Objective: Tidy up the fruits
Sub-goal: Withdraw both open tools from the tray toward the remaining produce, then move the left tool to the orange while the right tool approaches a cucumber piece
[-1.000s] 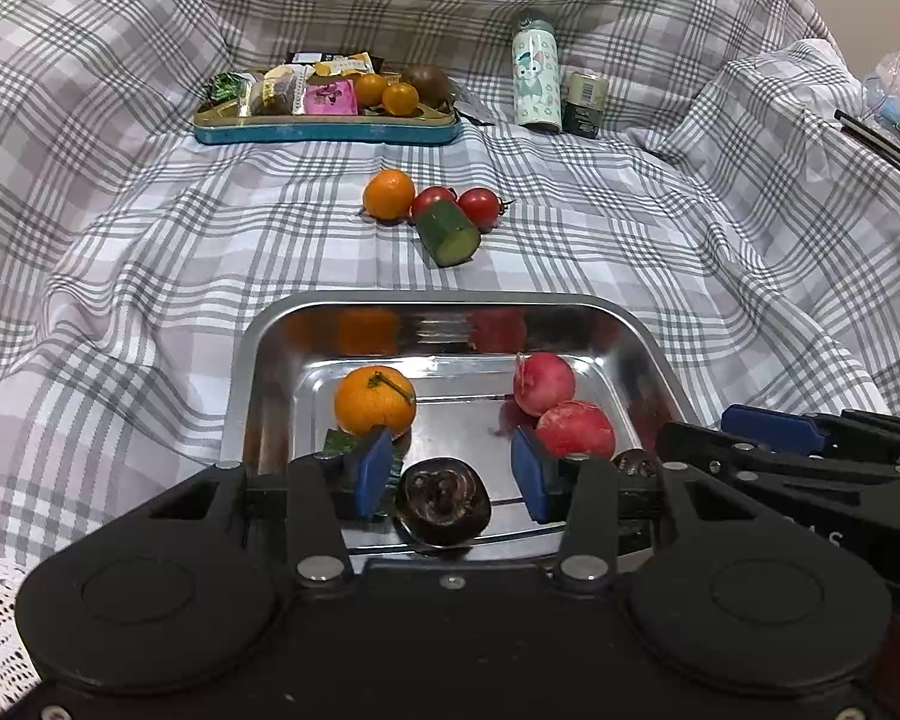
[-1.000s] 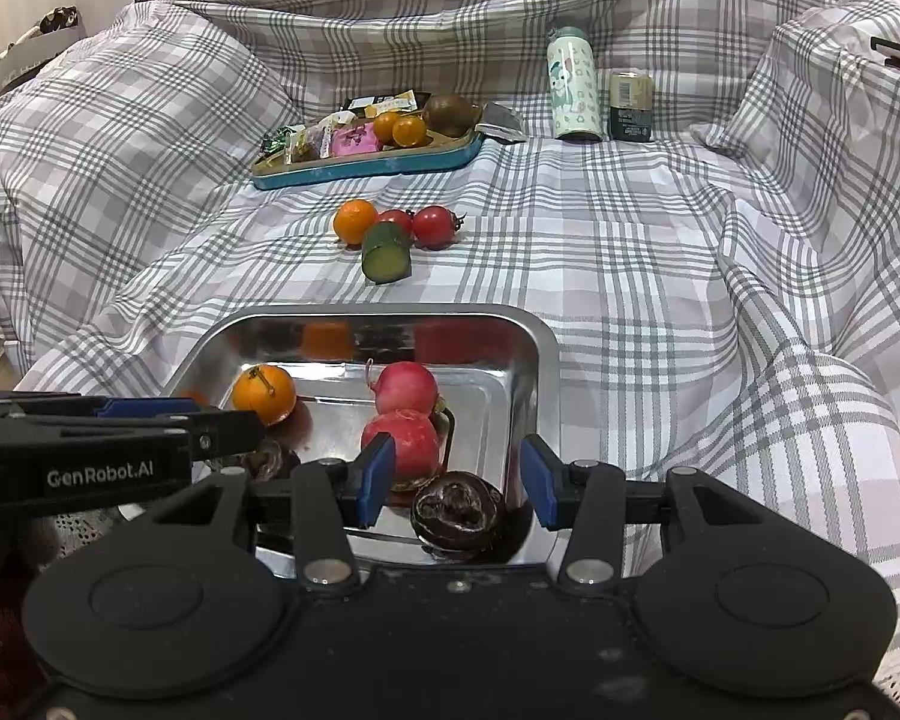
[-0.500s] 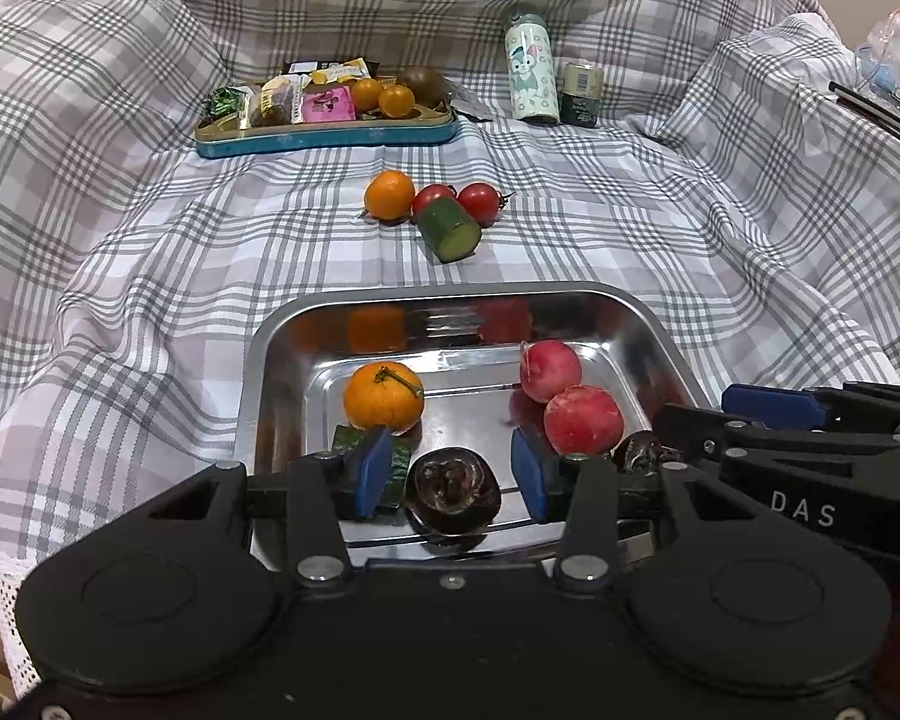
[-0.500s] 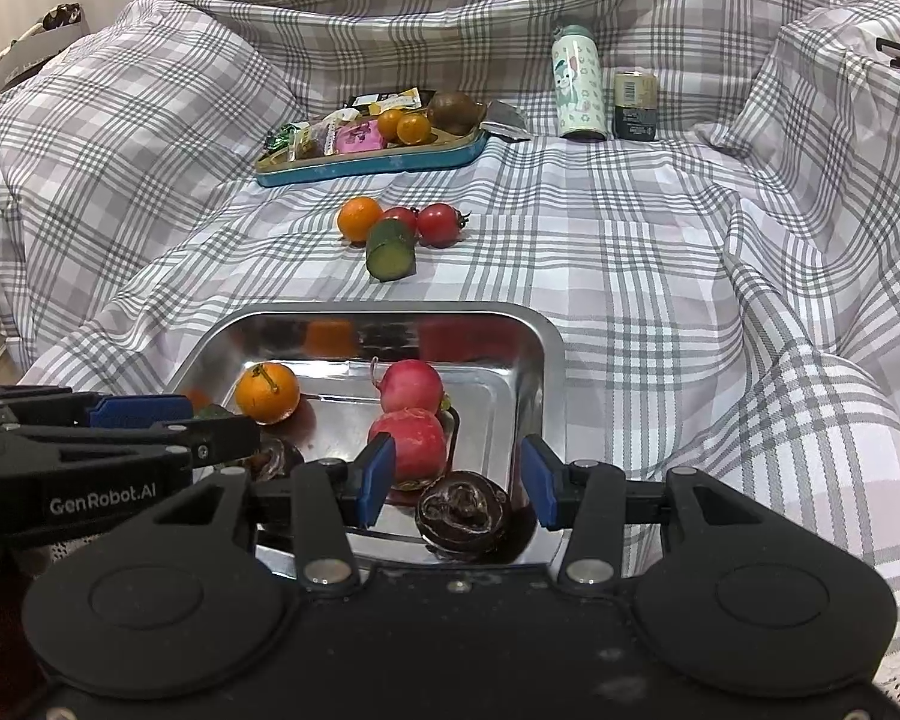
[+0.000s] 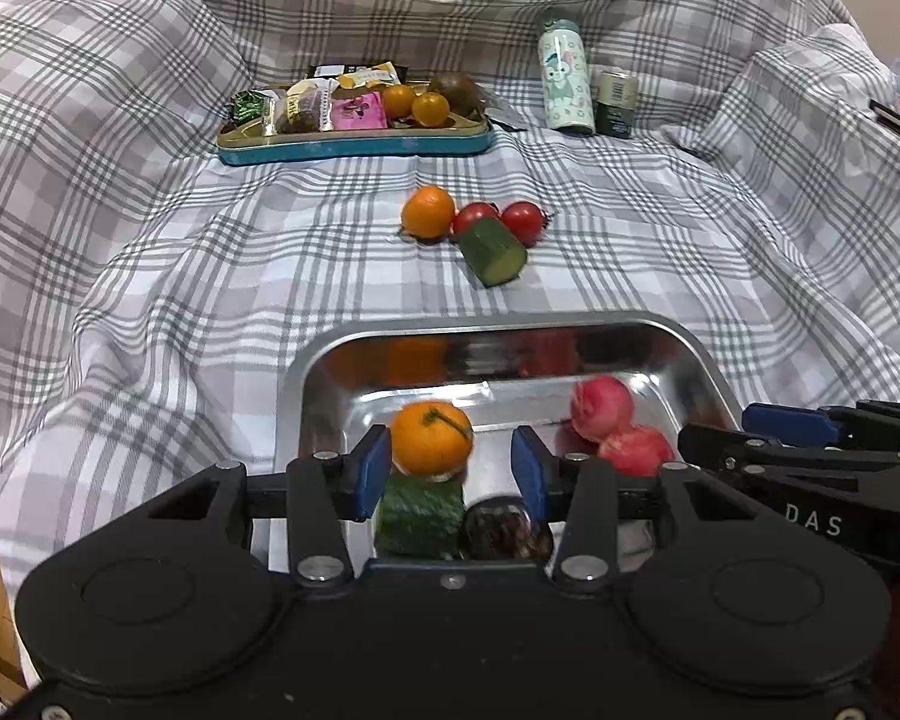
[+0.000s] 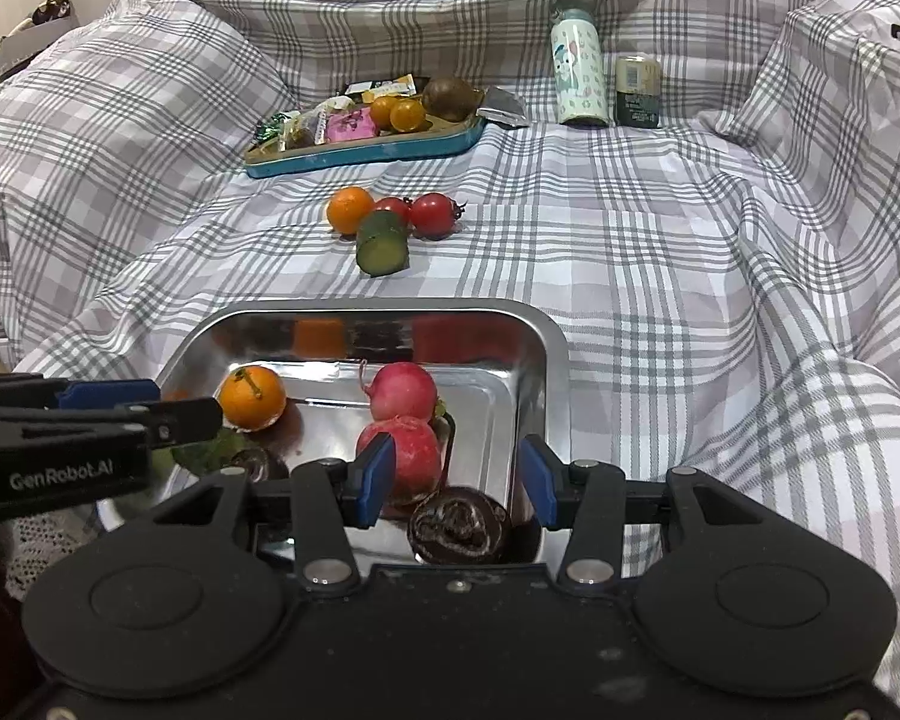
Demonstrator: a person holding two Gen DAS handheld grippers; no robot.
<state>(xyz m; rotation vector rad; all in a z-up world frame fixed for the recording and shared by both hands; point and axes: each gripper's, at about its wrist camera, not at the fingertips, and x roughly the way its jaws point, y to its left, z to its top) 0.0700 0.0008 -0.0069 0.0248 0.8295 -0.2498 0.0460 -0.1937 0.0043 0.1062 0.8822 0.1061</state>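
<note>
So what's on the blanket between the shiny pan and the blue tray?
An orange, two tomatoes and a cucumber piece sit bunched between the pan and the tray. Both views show it.

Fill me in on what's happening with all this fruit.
A person holds a gripper in each hand over a steel tray on a checked cloth. The left gripper and the right gripper both hang open, gripping nothing. In the tray lie an orange, two red radishes, a cucumber piece and dark fruit. An orange, two tomatoes and another cucumber piece wait on the cloth.
</note>
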